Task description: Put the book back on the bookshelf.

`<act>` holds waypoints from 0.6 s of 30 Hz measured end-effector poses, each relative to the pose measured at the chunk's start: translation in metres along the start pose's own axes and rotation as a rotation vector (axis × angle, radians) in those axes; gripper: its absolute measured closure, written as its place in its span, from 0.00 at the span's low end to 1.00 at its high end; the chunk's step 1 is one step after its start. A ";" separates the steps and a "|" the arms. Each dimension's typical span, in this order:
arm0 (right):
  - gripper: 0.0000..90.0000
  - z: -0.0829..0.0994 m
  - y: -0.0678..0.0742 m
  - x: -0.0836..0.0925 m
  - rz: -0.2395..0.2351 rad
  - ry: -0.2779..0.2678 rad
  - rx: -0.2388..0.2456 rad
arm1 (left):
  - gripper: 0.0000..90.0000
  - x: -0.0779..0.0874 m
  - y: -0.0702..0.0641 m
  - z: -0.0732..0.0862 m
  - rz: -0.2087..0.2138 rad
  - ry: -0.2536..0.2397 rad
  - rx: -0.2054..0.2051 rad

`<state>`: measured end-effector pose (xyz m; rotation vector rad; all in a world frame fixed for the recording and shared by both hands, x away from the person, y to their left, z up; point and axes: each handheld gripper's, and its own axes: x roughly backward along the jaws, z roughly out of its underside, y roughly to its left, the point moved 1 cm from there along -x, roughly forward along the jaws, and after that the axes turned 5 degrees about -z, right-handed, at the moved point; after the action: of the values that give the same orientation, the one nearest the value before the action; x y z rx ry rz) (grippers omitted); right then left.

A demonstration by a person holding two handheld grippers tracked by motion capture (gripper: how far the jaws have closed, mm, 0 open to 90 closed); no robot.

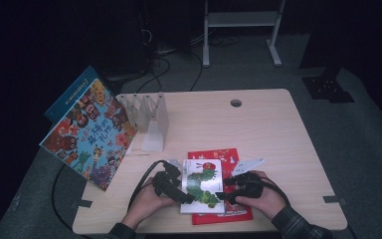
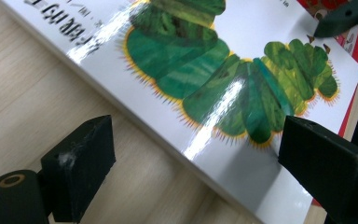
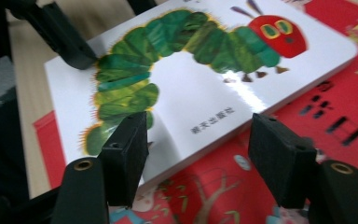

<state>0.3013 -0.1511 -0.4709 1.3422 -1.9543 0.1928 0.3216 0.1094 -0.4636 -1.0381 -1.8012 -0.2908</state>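
A white picture book with a green caterpillar [image 1: 204,184] lies flat on a larger red book [image 1: 219,154] near the table's front edge. My left gripper [image 1: 186,198] sits at the white book's left side, held in a hand. In the left gripper view its jaws [image 2: 196,140] stand wide apart, with the white book's [image 2: 205,70] near edge between them and untouched. My right gripper [image 1: 224,195] is at the book's right side. Its jaws [image 3: 198,130] also stand apart over the white book's [image 3: 191,74] edge and the red book [image 3: 335,107], gripping nothing.
A colourful picture book [image 1: 92,134] leans upright at the table's left edge with a blue book [image 1: 72,94] behind it. A white slotted book stand [image 1: 149,117] is beside them. A white paper slip [image 1: 248,165] lies by the red book. The wooden table [image 1: 278,134] has a cable hole [image 1: 236,103].
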 end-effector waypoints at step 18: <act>0.42 -0.004 0.017 -0.009 -0.039 0.051 0.043 | 0.09 -0.002 0.019 -0.012 0.002 -0.041 0.066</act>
<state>0.2903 -0.1344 -0.4693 1.3890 -1.8897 0.2485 0.3442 0.1122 -0.4647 -1.0061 -1.8344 -0.2085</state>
